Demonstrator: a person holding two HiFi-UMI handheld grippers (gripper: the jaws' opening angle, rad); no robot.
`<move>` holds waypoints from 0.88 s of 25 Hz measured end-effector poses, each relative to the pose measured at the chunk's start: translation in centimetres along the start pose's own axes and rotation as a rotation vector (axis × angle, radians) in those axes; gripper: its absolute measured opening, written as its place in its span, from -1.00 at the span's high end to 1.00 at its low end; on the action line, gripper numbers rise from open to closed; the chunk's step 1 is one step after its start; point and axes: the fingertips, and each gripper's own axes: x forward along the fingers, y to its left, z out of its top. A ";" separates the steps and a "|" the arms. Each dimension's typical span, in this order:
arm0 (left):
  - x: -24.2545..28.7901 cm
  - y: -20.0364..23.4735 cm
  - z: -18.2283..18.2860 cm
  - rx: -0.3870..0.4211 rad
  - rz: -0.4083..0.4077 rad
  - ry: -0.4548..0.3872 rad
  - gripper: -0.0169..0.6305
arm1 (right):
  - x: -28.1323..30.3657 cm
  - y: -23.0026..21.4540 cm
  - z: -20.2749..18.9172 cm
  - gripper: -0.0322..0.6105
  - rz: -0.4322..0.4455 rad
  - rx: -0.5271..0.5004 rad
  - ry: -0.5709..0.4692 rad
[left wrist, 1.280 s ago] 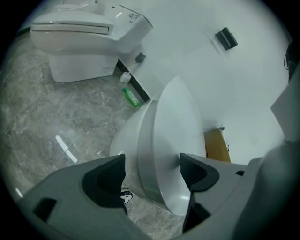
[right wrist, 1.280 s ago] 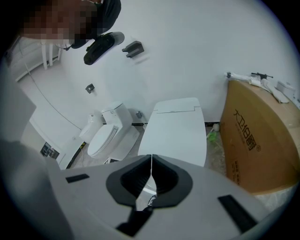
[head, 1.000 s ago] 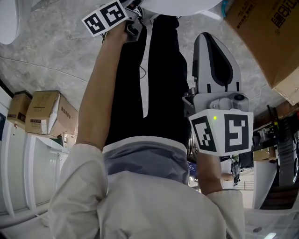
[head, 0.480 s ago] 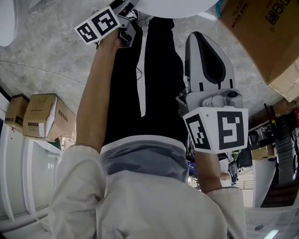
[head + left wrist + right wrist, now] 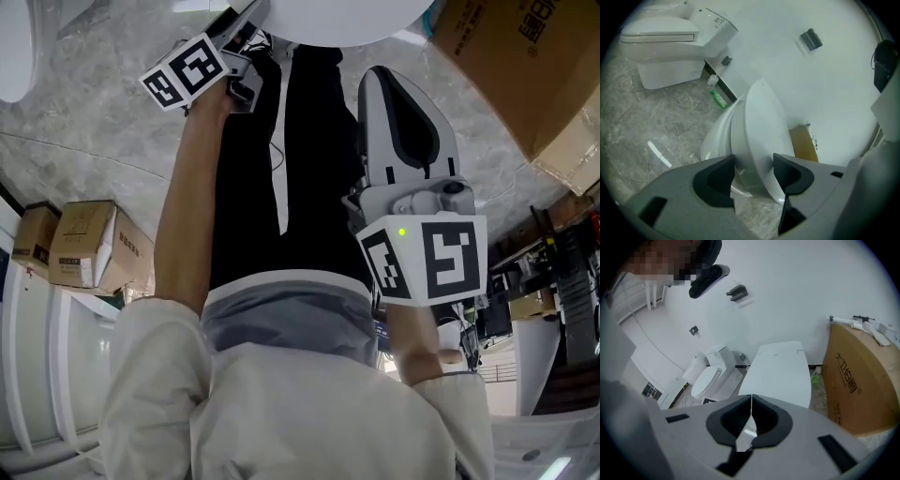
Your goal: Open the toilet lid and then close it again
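— The left claw (image 5: 753,171) has just been closing. Its dark, ribbed pads press on both faces of the toilet lid (image 5: 764,126) at its front rim.
— The lid is smooth, glossy white and oval. It is tilted up off the rounded bowl (image 5: 717,136), with its long axis running away from the claw toward the white wall.
— And the right claw (image 5: 751,420)?
— Jaws together, with nothing between them.

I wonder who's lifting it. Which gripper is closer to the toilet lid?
Left. The left gripper holds the edge of the toilet lid between its jaws, which have just been closing. The right gripper is shut, empty, and held back, well short of the lid.
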 end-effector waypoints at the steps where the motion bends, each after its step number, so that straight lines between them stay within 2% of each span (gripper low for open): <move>1: -0.1 -0.2 0.1 0.001 -0.001 0.000 0.16 | -0.1 0.0 0.1 0.87 -0.001 0.001 -0.002; 22: -3.3 -4.6 1.8 0.013 -0.041 -0.005 0.18 | -3.1 0.5 2.9 0.87 -0.023 0.021 -0.065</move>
